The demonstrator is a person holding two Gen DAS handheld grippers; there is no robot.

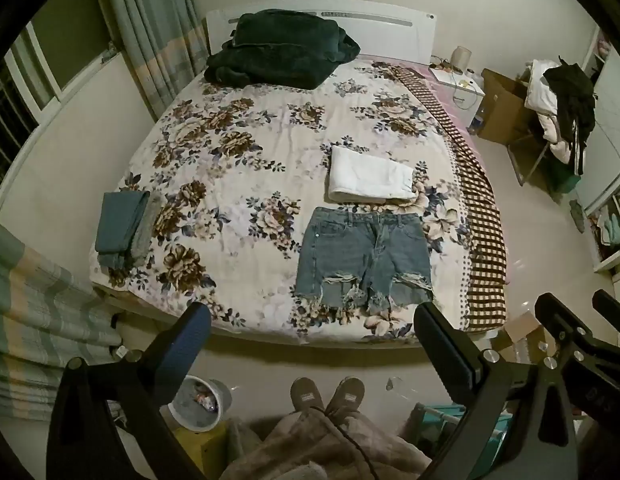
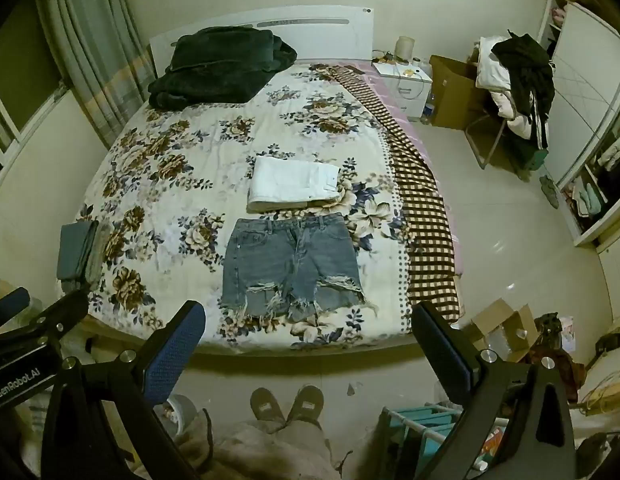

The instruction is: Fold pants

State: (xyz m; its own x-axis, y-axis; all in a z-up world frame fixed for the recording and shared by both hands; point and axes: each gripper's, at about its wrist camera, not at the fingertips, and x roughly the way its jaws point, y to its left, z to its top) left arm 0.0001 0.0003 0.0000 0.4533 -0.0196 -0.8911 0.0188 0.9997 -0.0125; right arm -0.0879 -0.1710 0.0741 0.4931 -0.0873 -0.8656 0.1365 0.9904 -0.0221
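Denim shorts [image 1: 364,258] laid flat on bed [image 1: 237,168], centre frame, folded white pants [image 1: 370,178] just above. Left gripper [image 1: 314,344] and right gripper [image 2: 307,344] held spread, nothing pinched, bottom of frame.

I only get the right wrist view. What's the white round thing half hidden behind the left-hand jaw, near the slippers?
Observer: In the left wrist view it shows whole: a white bin on the floor, rubbish inside.
Operator: And the bluish pile at the bed's left corner?
Observer: A folded blue garment with a folded grey one beside it on the right.
Operator: Is my own tool in it?
Observer: Yes: the right gripper at its right edge, jaws open.
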